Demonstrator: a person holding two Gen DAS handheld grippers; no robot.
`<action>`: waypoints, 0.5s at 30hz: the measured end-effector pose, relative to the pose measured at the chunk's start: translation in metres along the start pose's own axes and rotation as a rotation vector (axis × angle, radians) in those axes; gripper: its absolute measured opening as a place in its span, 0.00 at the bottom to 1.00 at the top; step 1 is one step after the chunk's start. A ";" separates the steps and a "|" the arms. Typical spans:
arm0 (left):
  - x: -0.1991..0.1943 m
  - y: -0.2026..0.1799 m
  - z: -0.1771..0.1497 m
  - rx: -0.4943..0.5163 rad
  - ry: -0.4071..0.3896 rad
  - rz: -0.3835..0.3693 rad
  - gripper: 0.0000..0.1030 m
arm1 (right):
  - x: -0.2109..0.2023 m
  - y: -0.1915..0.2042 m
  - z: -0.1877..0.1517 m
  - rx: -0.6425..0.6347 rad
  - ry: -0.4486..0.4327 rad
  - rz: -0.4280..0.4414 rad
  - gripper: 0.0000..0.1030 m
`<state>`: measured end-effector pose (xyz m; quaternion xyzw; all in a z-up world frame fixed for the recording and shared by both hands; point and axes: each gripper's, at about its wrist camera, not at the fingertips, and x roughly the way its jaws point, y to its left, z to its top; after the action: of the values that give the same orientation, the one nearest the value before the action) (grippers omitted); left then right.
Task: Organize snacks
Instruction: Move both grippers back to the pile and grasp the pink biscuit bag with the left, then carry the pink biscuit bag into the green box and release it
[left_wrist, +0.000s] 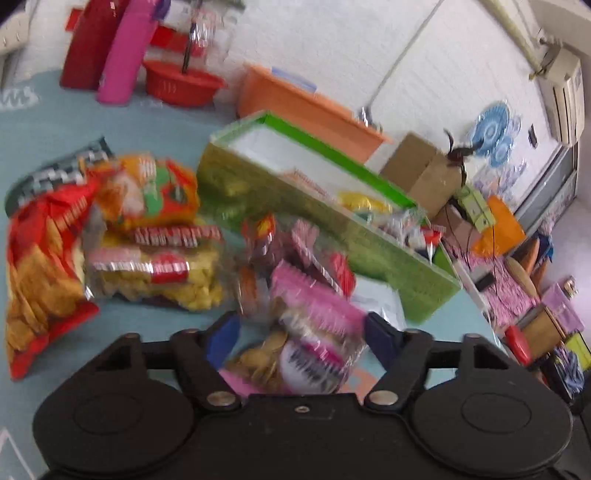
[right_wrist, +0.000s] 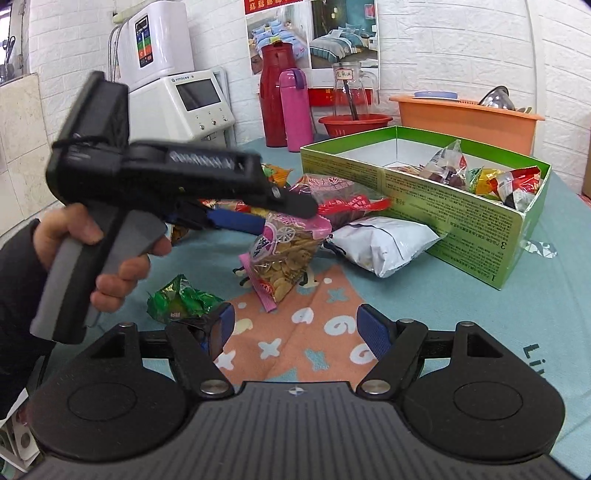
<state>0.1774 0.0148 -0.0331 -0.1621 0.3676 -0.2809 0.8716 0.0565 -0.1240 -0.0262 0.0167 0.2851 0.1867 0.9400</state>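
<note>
A pink-topped clear bag of round biscuits (left_wrist: 306, 332) stands tilted between the fingers of my left gripper (left_wrist: 299, 332), whose jaws are wide apart around it; the same bag (right_wrist: 284, 254) shows in the right wrist view under the left gripper (right_wrist: 273, 218). A green divided box (right_wrist: 424, 188) holds several small snacks; it also shows in the left wrist view (left_wrist: 332, 229). A pile of snack bags (left_wrist: 122, 236) lies left. My right gripper (right_wrist: 295, 328) is open and empty above the mat, beside a green candy wrapper (right_wrist: 181, 299).
A white pouch (right_wrist: 380, 243) lies against the box front. Red flask (right_wrist: 273, 96), pink bottle (right_wrist: 295, 107), red bowl (right_wrist: 354, 123) and orange basin (right_wrist: 465, 122) stand at the back. White appliances (right_wrist: 184, 99) stand at the back left.
</note>
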 end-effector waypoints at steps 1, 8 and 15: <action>0.000 -0.001 -0.004 -0.018 0.020 -0.031 0.74 | 0.001 0.000 0.000 0.001 0.001 -0.001 1.00; -0.015 -0.018 -0.022 -0.005 0.024 -0.077 0.95 | 0.010 -0.007 -0.001 0.023 0.032 -0.019 1.00; -0.013 -0.007 -0.024 -0.045 0.026 -0.058 0.87 | 0.024 -0.011 0.003 0.038 0.042 0.042 1.00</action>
<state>0.1503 0.0157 -0.0388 -0.1886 0.3800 -0.3000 0.8544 0.0801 -0.1252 -0.0376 0.0369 0.3077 0.2013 0.9292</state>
